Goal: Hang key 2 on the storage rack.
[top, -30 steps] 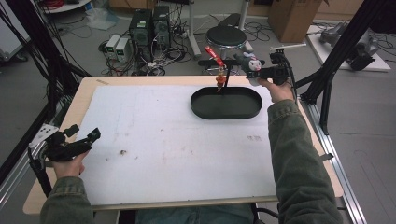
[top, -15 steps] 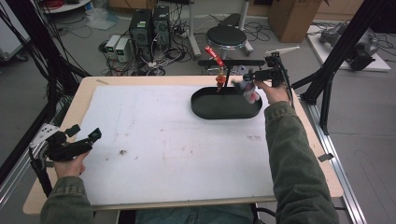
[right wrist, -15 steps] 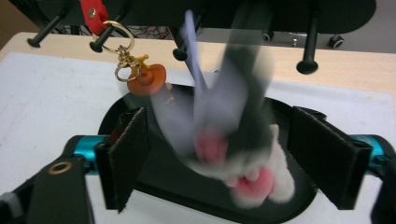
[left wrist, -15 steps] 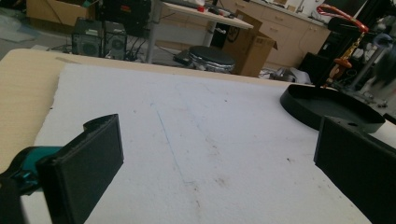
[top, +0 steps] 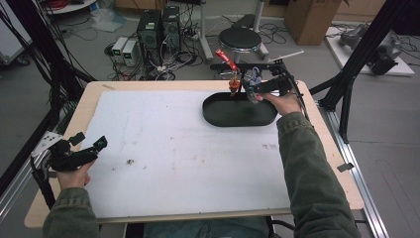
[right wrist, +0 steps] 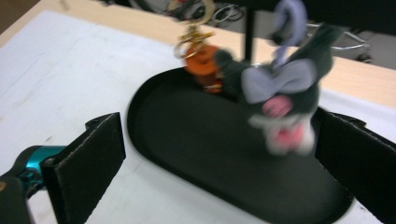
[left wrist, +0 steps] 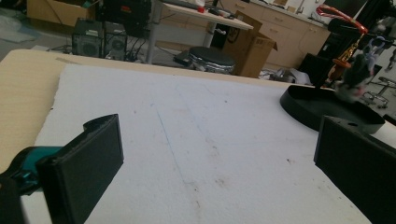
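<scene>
Two hand-held two-jaw grippers were in use. In the high view, the left gripper (top: 88,147) lay at the lower left of the frame, above the left edge of the white foam sheet (top: 183,148) that covered the pale wooden table (top: 94,91); its jaws stood wide apart with nothing between them, as the left gripper view confirmed (left wrist: 215,172). Small dark specks (top: 130,161) marked the sheet just to the right of this gripper.

Farther off, at the upper right of centre, lay one black oval tray (top: 218,116). The right gripper (top: 252,90) hovered over the tray's far right rim. Its jaws had just been opening and stood wide; in the right gripper view (right wrist: 219,172) one grey plush toy with a lilac bow and pink mouth (right wrist: 287,100) hung blurred between the jaws, over the tray (right wrist: 187,135), with no pad seen pressing on it. One lilac loop (right wrist: 287,18) rose from the toy's top towards a dark horizontal bar at the upper edge of that frame. Beside the toy, one orange charm on a gold clasp (right wrist: 201,58) hung above the tray's far rim; in the high view it appeared at (top: 233,85), below a red hook (top: 225,55).

Beyond the table stood one round black stool (top: 240,37), two black computer towers (top: 158,27) among cables, and a cardboard box (top: 307,12) at the upper right. No writing was legible.
</scene>
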`<state>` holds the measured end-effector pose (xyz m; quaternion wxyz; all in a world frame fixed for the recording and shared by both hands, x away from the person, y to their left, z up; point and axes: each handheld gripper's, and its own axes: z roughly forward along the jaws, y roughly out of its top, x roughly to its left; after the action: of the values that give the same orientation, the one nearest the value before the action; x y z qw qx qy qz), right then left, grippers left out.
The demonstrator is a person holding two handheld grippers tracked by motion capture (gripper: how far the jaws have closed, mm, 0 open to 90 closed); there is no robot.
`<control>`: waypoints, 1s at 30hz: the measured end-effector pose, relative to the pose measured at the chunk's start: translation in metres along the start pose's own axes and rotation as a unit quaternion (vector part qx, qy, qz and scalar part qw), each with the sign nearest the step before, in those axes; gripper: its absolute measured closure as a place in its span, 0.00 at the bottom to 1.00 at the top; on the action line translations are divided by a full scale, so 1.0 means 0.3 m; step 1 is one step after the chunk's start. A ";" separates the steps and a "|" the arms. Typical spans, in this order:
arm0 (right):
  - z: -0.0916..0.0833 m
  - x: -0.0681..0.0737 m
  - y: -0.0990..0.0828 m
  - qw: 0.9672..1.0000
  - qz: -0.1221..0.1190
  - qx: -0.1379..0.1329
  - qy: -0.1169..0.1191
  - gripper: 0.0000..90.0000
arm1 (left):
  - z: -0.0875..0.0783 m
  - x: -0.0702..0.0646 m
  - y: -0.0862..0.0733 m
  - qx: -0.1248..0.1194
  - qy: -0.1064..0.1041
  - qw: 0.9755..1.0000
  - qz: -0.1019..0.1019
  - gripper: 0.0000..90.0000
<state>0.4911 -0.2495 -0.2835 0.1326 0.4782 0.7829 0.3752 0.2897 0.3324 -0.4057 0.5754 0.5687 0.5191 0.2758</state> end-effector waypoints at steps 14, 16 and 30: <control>-0.024 0.076 -0.044 0.999 -0.032 -0.025 0.023 0.01 | 0.000 -0.001 0.000 0.000 0.000 1.000 -0.001 0.02; -0.030 0.079 -0.047 0.999 -0.030 -0.021 0.022 0.01 | -0.001 -0.001 0.000 0.001 0.001 1.000 0.000 0.02; -0.075 0.035 -0.160 0.999 -0.014 -0.043 0.019 0.01 | -0.003 -0.003 0.000 -0.001 0.000 1.000 0.000 0.02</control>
<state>0.4418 -0.2637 -0.3008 0.1429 0.4540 0.7749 0.4160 0.2887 0.3319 -0.4051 0.5760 0.5680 0.5188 0.2765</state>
